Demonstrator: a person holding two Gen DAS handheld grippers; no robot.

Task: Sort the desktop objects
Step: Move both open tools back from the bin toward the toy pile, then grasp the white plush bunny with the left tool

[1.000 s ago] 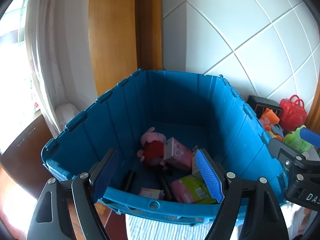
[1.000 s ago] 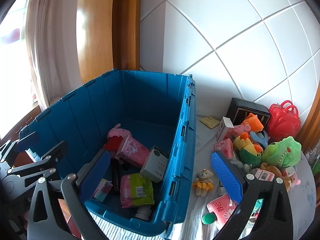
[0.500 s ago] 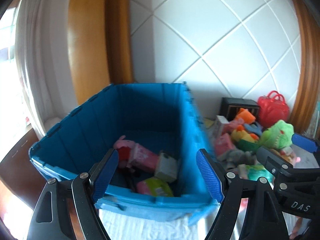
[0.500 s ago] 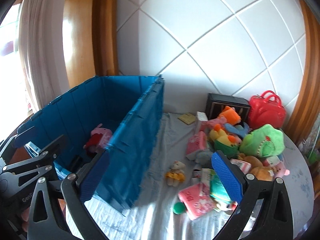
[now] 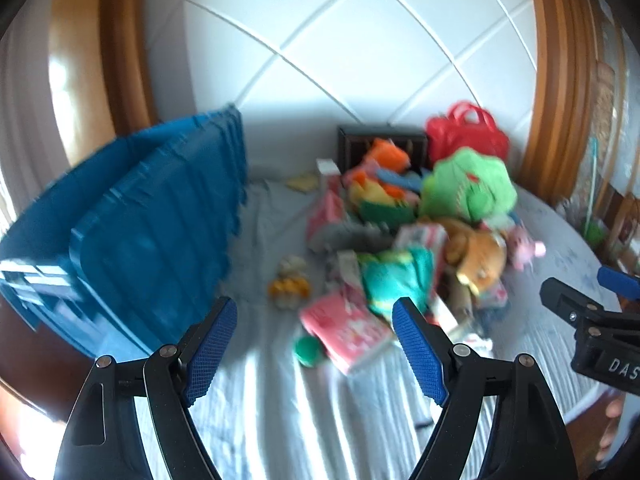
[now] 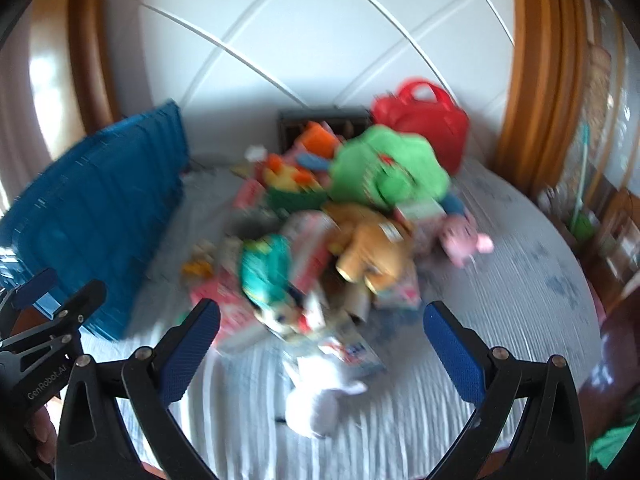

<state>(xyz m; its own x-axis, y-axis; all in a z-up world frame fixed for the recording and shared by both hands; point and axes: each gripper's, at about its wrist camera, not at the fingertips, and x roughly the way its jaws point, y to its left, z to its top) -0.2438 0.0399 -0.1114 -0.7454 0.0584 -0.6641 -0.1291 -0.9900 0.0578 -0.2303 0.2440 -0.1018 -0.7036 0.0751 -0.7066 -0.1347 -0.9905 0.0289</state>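
Currently both frames blurred | left gripper (image 5: 314,330) and right gripper (image 6: 322,340) wide open, empty | toy pile (image 6: 340,220) just ahead of my fingers, blue crate (image 5: 132,232) to my left | risk: a blurred aim in that tangled heap pinches two items or snags the tablecloth (image 5: 280,408).

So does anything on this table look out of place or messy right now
Yes. The toys and boxes lie in a loose heap on the cloth, beside the blue bin rather than in it. A white soft toy lies apart, nearest the camera. Both views are blurred, so finer damage cannot be judged.
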